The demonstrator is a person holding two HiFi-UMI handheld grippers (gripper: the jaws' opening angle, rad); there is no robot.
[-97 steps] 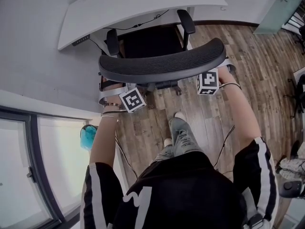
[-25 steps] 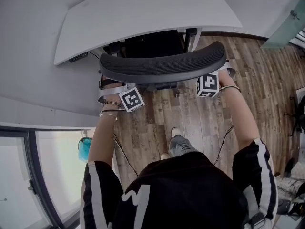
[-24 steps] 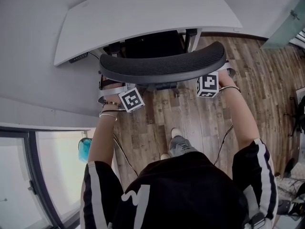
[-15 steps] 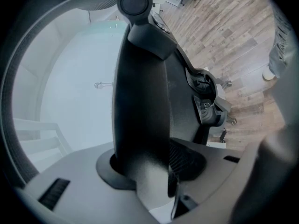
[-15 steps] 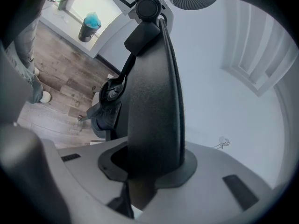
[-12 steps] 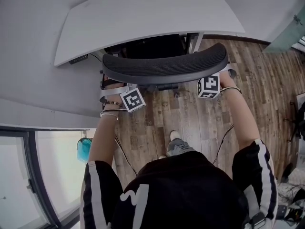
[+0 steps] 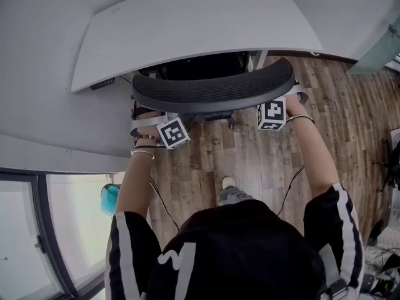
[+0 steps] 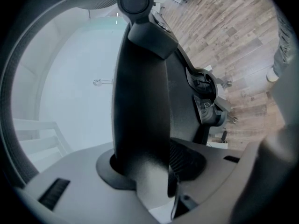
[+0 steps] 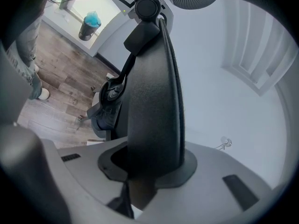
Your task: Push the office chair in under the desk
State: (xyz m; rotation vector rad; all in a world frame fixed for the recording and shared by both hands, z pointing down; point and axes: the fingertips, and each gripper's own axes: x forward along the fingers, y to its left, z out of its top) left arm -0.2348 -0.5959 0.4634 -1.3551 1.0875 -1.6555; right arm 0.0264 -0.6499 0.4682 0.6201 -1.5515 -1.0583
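Left gripper [image 7: 145, 112] is clamping the left edge of the backrest of the black mesh-backed office chair [image 7: 212, 89]. Right gripper [image 7: 291, 96] is clamping the right edge likewise. Most of the seat is lying beneath the white curved tabletop [image 7: 194, 24], with the backrest standing just short of its front edge above the wood-plank floor [image 7: 250, 161]. Assessment: the task is nearing completion, and only a short final push appears to be remaining.

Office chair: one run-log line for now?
black mesh office chair | gripped: left tool, right tool | partly under white curved desk
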